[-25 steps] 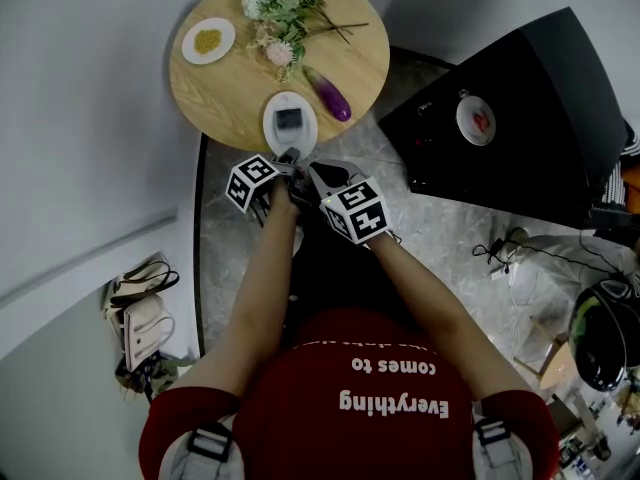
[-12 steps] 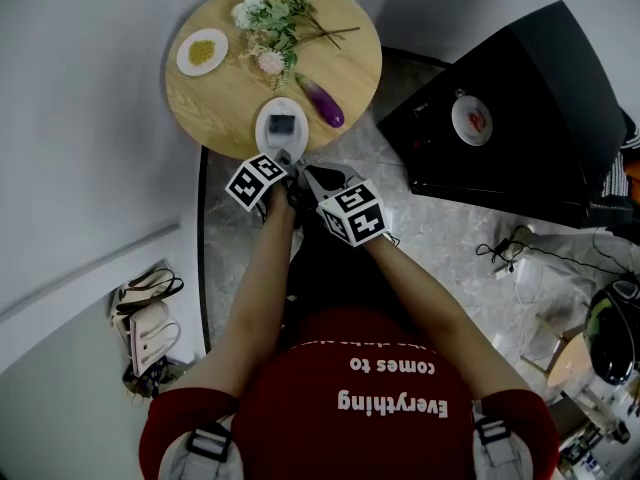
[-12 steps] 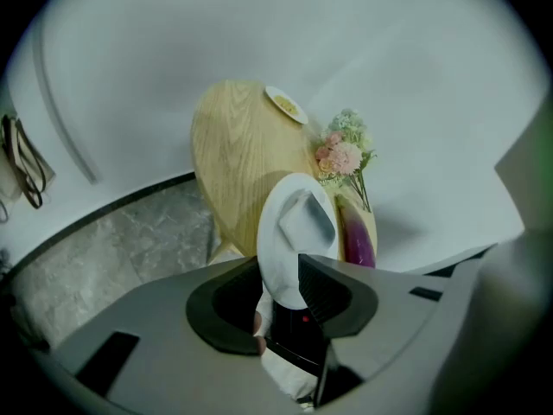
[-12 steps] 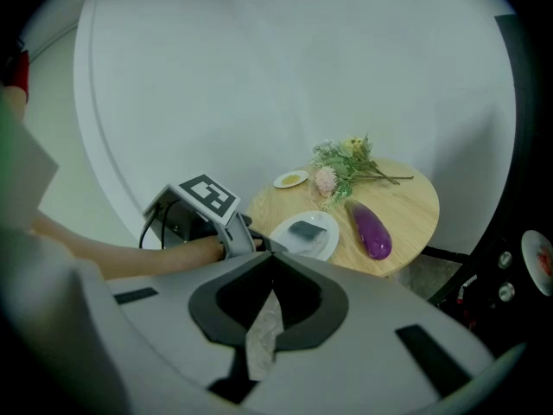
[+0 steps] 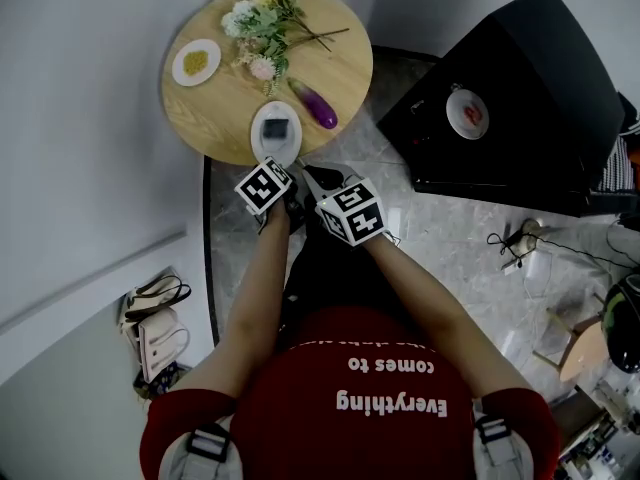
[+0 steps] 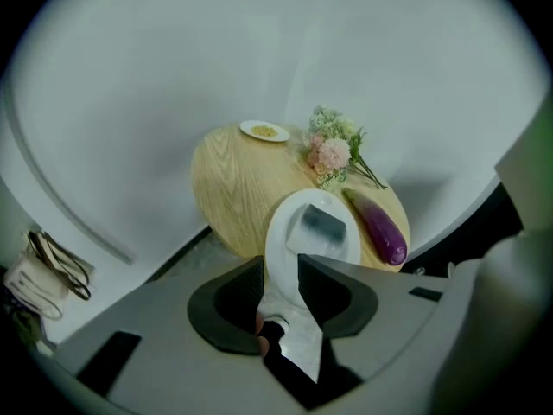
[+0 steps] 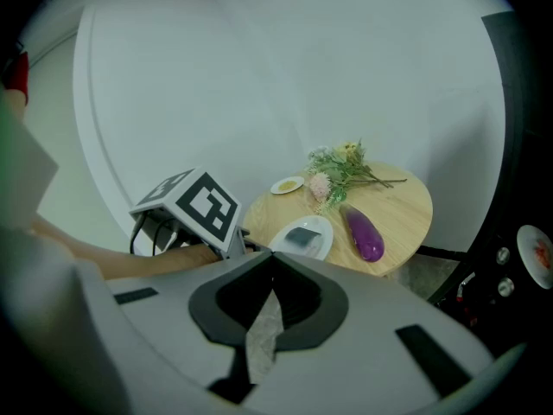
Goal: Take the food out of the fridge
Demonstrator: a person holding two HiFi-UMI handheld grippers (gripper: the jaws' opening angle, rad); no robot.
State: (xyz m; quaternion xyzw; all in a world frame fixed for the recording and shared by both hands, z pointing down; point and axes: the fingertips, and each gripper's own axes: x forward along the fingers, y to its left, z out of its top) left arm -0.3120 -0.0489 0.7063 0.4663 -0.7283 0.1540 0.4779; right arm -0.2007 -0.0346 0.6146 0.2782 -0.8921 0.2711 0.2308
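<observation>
The left hand-held gripper [image 6: 281, 262], its jaws just opened wide, grips nothing near the plate [image 6: 281, 232] on the counter [image 6: 229, 180]. The right hand-held gripper [image 7: 272, 262] is closed and empty.

Light: dim, even indoor light with a greyish cast.
Shadows: soft grey patch on the wall beside the round table [image 5: 220, 108].
Dark zone: the black cabinet [image 5: 540, 88] loses detail.
Distortion: strong fisheye bend; both gripper views have black vignetted corners.
Focus: left gripper [image 6: 280, 259] and right gripper [image 7: 273, 254] shells look soft near the lens; the table is sharper.
</observation>
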